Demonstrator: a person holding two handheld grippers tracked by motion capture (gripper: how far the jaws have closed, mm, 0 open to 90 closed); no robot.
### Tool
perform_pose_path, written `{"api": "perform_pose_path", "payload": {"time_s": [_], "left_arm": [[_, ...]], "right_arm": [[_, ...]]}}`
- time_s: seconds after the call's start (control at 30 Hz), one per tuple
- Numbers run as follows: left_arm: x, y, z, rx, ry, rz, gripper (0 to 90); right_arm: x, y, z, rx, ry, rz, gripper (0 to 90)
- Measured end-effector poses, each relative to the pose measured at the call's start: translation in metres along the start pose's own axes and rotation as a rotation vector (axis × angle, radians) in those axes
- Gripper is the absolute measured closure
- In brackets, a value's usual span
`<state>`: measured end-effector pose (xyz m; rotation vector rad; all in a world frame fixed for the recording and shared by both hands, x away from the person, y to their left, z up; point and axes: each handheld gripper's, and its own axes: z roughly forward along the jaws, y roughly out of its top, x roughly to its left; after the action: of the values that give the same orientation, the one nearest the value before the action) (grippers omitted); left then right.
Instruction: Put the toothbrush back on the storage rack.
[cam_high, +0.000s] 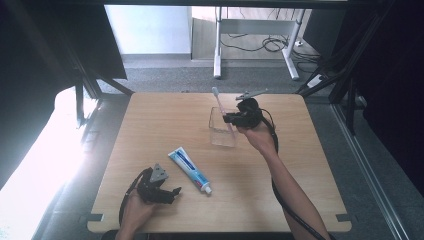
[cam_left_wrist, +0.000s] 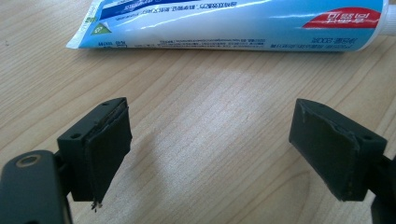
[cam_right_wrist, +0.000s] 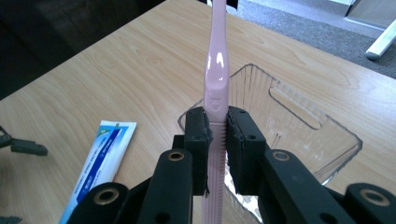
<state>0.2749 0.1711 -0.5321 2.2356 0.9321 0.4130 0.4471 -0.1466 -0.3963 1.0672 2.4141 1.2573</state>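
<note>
Grey carpet is showing beyond the far edge of the wooden desk (cam_high: 150, 120), which is carrying everything I am working with. Toward one o'clock from its middle, a clear plastic container (cam_high: 222, 132) is standing open, and my right gripper (cam_high: 233, 118) is hovering at its rim, jaws clamping a pink toothbrush (cam_right_wrist: 217, 70) by the handle, with the lower end dipping into the container and the head leaning toward eleven o'clock. Near the desk's middle, a blue-and-white toothpaste tube (cam_high: 189, 170) is lying flat, cap pointing toward five o'clock. At seven o'clock, my left gripper (cam_high: 173, 192) is resting just beside the tube, jaws standing wide apart over bare wood, gripping nothing.
</note>
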Motion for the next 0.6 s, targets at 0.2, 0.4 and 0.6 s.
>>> {"api": "perform_pose_path", "payload": {"time_s": [0.2, 0.4, 0.6], "left_arm": [[0.0, 0.0, 0.0, 0.0, -0.001, -0.001, 13.4], [0.0, 0.0, 0.0, -0.006, -0.005, -0.004, 13.3], [0.0, 0.0, 0.0, -0.004, -0.006, -0.002, 13.3]], "right_arm": [[-0.004, 0.004, 0.008, -0.029, -0.005, 0.012, 79.3], [-0.012, 0.008, 0.013, -0.041, -0.03, 0.018, 79.3], [-0.019, 0.013, 0.017, -0.056, -0.063, -0.001, 79.3]]}}
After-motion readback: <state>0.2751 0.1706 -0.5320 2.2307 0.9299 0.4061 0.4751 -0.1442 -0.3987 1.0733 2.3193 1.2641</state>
